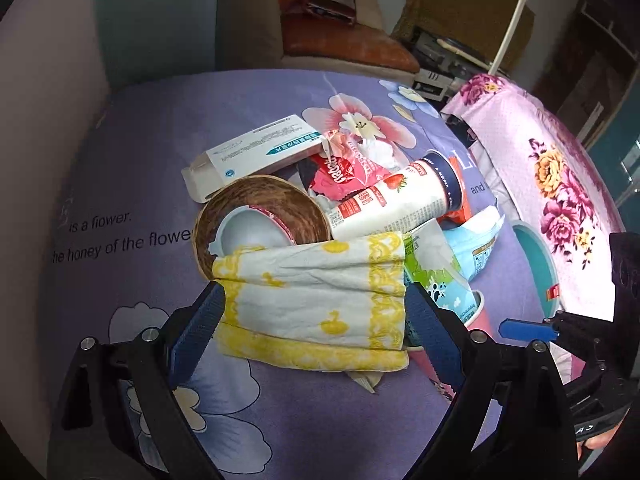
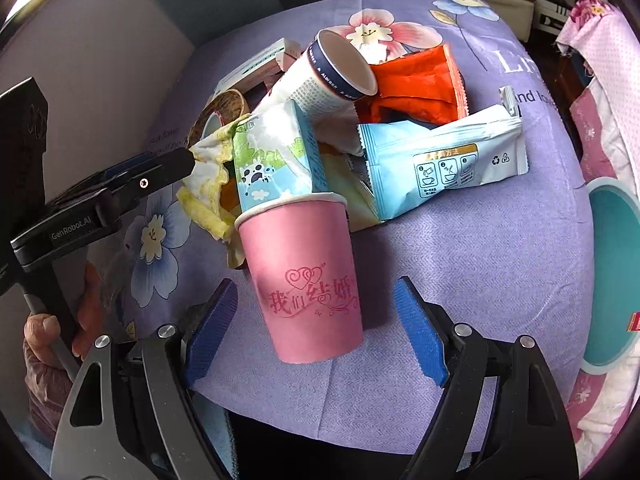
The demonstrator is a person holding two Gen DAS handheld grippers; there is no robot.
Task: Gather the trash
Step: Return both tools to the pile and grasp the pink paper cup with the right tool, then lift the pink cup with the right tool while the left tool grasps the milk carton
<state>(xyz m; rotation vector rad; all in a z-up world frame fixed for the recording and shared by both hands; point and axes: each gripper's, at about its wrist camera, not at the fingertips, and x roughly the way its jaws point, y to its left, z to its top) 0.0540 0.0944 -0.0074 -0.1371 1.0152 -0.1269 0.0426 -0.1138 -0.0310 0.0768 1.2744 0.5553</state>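
Observation:
A pile of trash lies on a purple flowered cloth (image 1: pixel 132 168). My left gripper (image 1: pixel 316 312) has its blue pads on both ends of a folded yellow-and-white napkin (image 1: pixel 316 300). Behind it lie a brown paper bowl (image 1: pixel 260 208), a white box (image 1: pixel 260 148), a red wrapper (image 1: pixel 348 168) and a strawberry yogurt cup (image 1: pixel 396 200). My right gripper (image 2: pixel 316 320) is open around an upright pink paper cup (image 2: pixel 308 280) without touching it. A green-and-blue carton (image 2: pixel 276 156), a light blue sachet (image 2: pixel 440 164) and an orange wrapper (image 2: pixel 416 84) lie behind the cup.
A teal bin (image 2: pixel 616 264) stands at the right beside the table, also in the left wrist view (image 1: pixel 536 260). A pink flowered cover (image 1: pixel 552 184) lies to the right. A couch (image 1: pixel 344 44) stands behind the table.

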